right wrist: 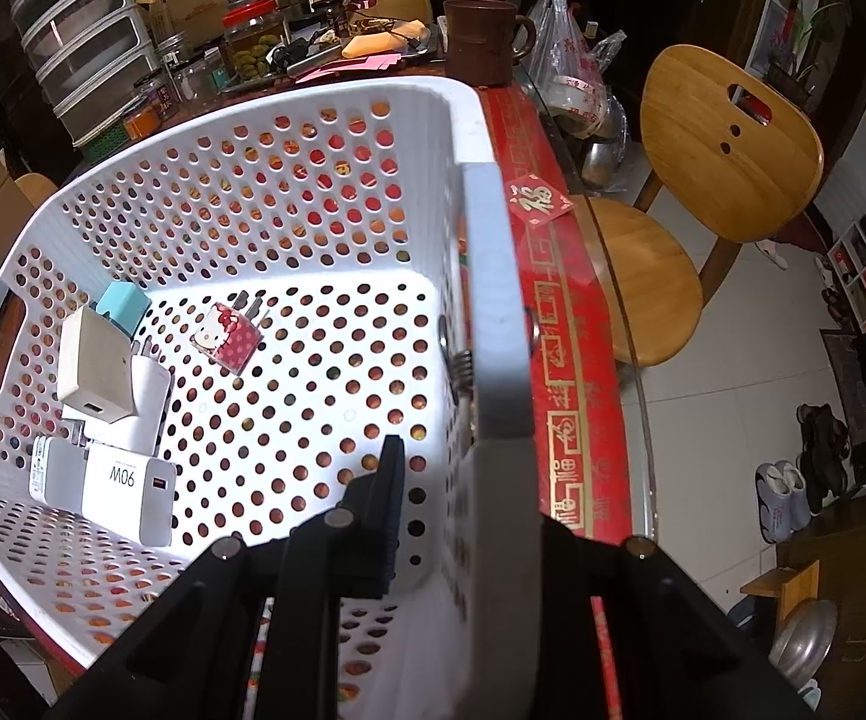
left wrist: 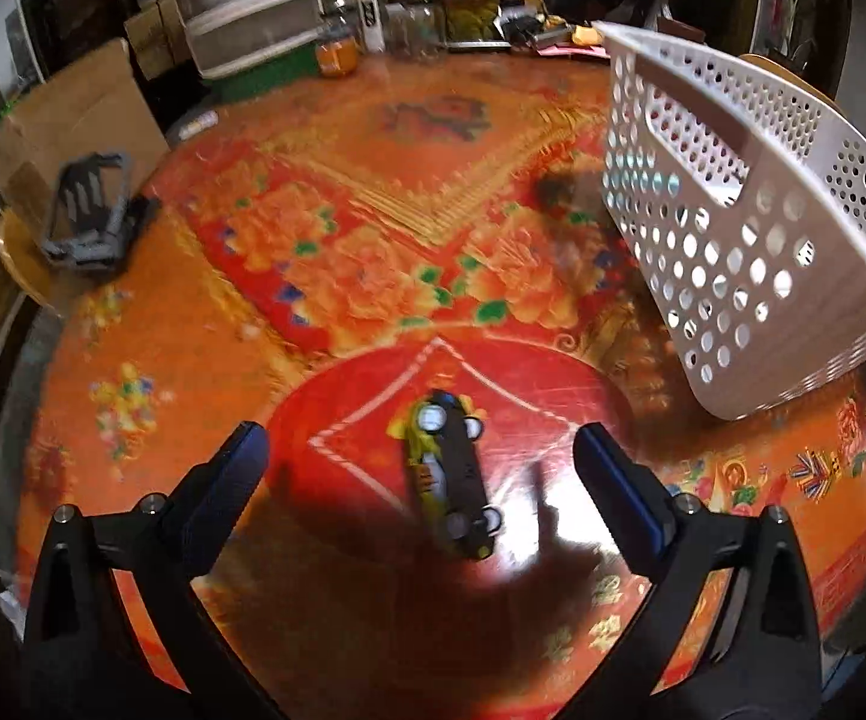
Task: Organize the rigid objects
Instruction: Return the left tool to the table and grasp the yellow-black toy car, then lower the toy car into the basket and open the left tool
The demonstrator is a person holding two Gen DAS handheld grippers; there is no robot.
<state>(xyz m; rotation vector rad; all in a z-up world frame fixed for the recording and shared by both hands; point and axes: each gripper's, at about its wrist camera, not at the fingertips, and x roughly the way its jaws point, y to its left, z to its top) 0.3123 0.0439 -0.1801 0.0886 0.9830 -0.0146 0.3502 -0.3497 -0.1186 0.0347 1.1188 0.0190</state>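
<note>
- Your left gripper [left wrist: 421, 468] fills the bottom of its view with the jaws spread wide and nothing between the pads, a stance that reads as getting ready to pick something up.
- Just ahead of those fingers, a toy car [left wrist: 451, 480] lies tipped over on the red patterned table [left wrist: 373, 228], its dark underside and wheels showing. It sits roughly midway between the two fingers, touching neither, so it looks like your next thing to collect.
- To the right of the car, the white basket [left wrist: 751, 228] stands tilted, its near side lifted off the table. That lean makes sense because your other hand has it by the rim.
- Your right gripper [right wrist: 463, 468] is clamped on the basket's rim: one finger [right wrist: 391, 504] sits inside the wall, the other is hidden behind the rim. Holding there probably steadies the basket and keeps its mouth towards the left hand.
- Inside the basket, several chargers [right wrist: 109, 420] are bunched at the low left end, where the tilt would let them slide, with a pink cartoon plug [right wrist: 229, 339] apart near the middle.
- Over at the table's far left edge, a grey plastic stand [left wrist: 94, 210] is still out, well apart from the basket.
- Expect the car to roll when pinched, so grip across its body, not its wheels.
</note>
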